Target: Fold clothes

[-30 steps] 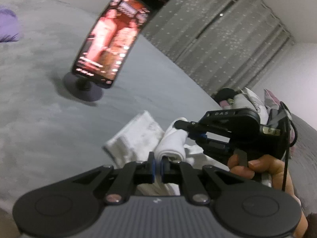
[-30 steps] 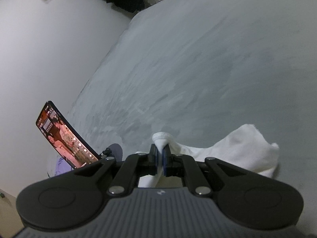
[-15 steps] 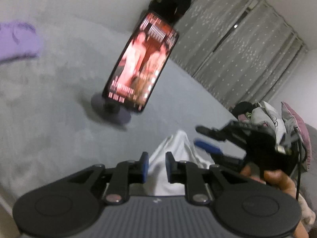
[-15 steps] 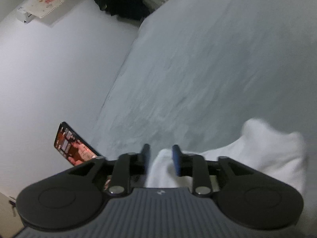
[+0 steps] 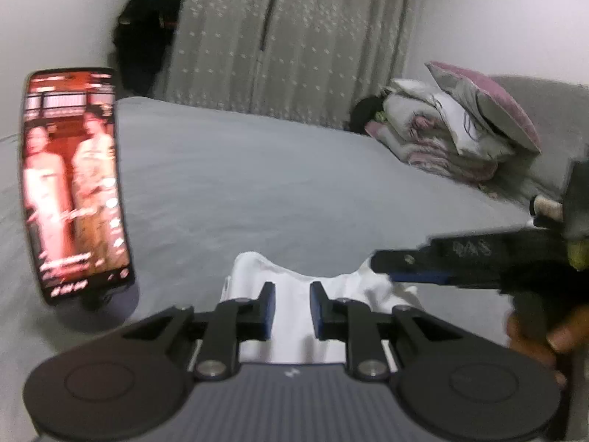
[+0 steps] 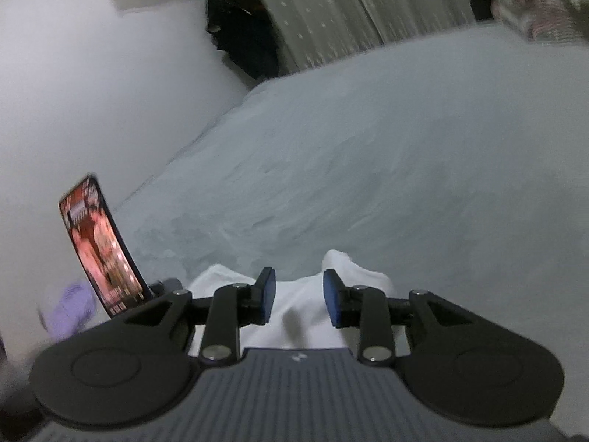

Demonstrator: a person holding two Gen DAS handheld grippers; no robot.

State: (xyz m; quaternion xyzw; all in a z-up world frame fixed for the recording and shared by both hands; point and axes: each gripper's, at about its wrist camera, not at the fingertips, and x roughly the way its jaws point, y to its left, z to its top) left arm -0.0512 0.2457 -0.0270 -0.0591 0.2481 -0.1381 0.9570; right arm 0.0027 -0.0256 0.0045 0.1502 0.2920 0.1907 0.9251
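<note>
- White garment [image 5: 294, 287] lies bunched on the grey bed [image 5: 294, 191], just beside the propped phone [image 5: 73, 180].
- Left tongs [image 5: 289, 307] are opening, pads clear of cloth; right tongs [image 6: 299, 296] narrowly parted, empty.
- Risk: the loose fold may spring open, or a swing may topple the phone.

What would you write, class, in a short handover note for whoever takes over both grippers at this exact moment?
Left gripper: jaws opening, nothing pinched; white garment lies beneath.
Right gripper: open, empty, over the same garment.
Garment lies bunched on the grey bed, beside the phone on its stand.
Done: garment released.
Left: it looks unevenly folded; probably regrasp and tidy the fold.
</note>
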